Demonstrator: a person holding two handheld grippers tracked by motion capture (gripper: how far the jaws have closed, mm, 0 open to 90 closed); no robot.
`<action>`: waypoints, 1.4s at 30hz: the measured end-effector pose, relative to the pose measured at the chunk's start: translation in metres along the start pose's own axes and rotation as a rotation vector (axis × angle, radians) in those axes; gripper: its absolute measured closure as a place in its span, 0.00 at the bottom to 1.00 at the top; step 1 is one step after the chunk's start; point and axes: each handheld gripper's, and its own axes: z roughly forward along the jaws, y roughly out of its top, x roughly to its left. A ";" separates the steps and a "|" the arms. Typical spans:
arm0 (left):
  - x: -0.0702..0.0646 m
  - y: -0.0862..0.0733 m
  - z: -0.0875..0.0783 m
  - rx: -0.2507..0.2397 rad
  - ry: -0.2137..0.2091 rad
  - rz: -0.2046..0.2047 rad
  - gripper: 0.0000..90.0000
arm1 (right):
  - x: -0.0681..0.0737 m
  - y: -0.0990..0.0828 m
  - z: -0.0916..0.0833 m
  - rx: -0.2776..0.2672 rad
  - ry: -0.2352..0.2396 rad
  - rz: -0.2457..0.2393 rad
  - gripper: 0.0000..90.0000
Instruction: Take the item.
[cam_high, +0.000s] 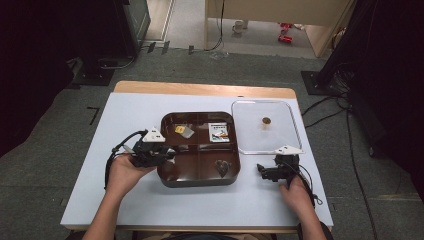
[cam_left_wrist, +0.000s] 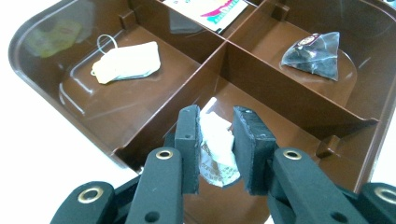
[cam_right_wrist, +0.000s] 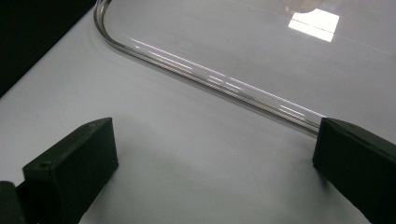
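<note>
In the high view, the left gripper sits at the left edge of the brown tray, its tips reaching over the rim into the tray's near-left compartment. What it holds is too small to make out here. The right gripper rests on the white table, well to the right of the tray and just in front of the near edge of the clear lid. Beyond the left gripper, the far compartments hold a pale tea bag and a printed packet; a dark pyramid bag lies in the near-right compartment, to that gripper's right.

In the left gripper view, the left gripper is clamped on a small white sachet, which sits upright between the two pads, its crumpled lower end hanging below them. The sachet is directly over the compartment nearest the gripper. The pale tea bag lies ahead and to the left, past the divider; the dark pyramid bag lies ahead and to the right; the printed packet is farthest off, straight ahead.

In the right gripper view, the right gripper has its jaws wide apart with only bare table between them. The rim of the clear lid runs across just ahead, close to the right-hand pad.
</note>
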 end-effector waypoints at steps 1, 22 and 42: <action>0.001 0.000 -0.001 -0.003 0.002 -0.005 0.81 | 0.000 0.000 0.000 0.000 0.000 0.000 0.00; 0.032 -0.020 -0.029 -0.028 0.074 -0.088 0.81 | 0.000 0.000 0.000 0.000 0.000 0.001 0.00; 0.062 -0.043 -0.012 0.052 0.113 -0.190 0.80 | 0.000 0.000 0.000 0.000 0.000 0.000 0.00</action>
